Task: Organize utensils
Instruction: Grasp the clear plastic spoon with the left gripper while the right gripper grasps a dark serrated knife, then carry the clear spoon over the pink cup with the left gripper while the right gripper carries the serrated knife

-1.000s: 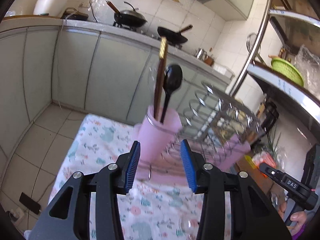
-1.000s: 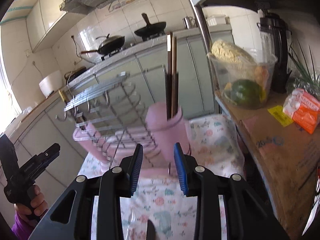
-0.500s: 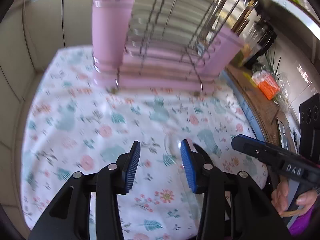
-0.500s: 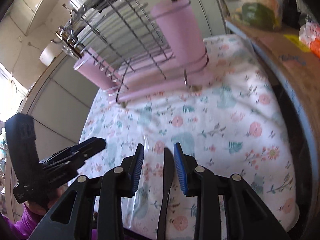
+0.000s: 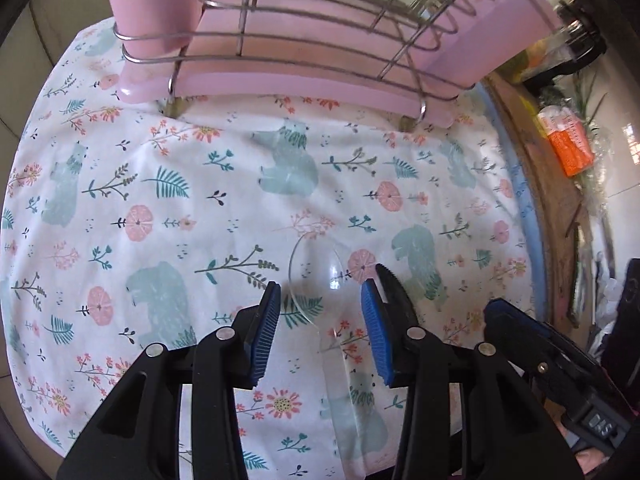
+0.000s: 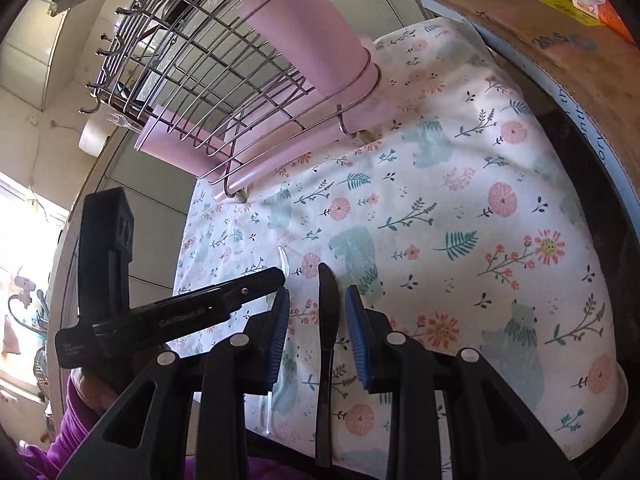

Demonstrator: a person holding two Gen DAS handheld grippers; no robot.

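A clear plastic spoon [image 5: 316, 276] lies on the floral tablecloth [image 5: 168, 184], its bowl between the tips of my open left gripper [image 5: 320, 300]. A black plastic knife [image 6: 328, 320] lies on the cloth between the open jaws of my right gripper [image 6: 316, 308], which straddle it without touching. The knife's tip [image 5: 390, 284] shows just right of the left gripper. The clear spoon [image 6: 282, 258] also shows in the right wrist view. A wire dish rack with pink tray [image 5: 304, 84] and pink utensil cups [image 6: 312, 32] stands at the back.
The left gripper's body [image 6: 172, 312] sits close to the left of my right gripper. An orange packet [image 5: 568, 144] and a wooden shelf [image 6: 560, 40] lie to the right of the table. The cloth's near edge drops off just below both grippers.
Both grippers have dropped from facing the rack down close to the cloth. The left now straddles the clear spoon's bowl and the right straddles the black knife.
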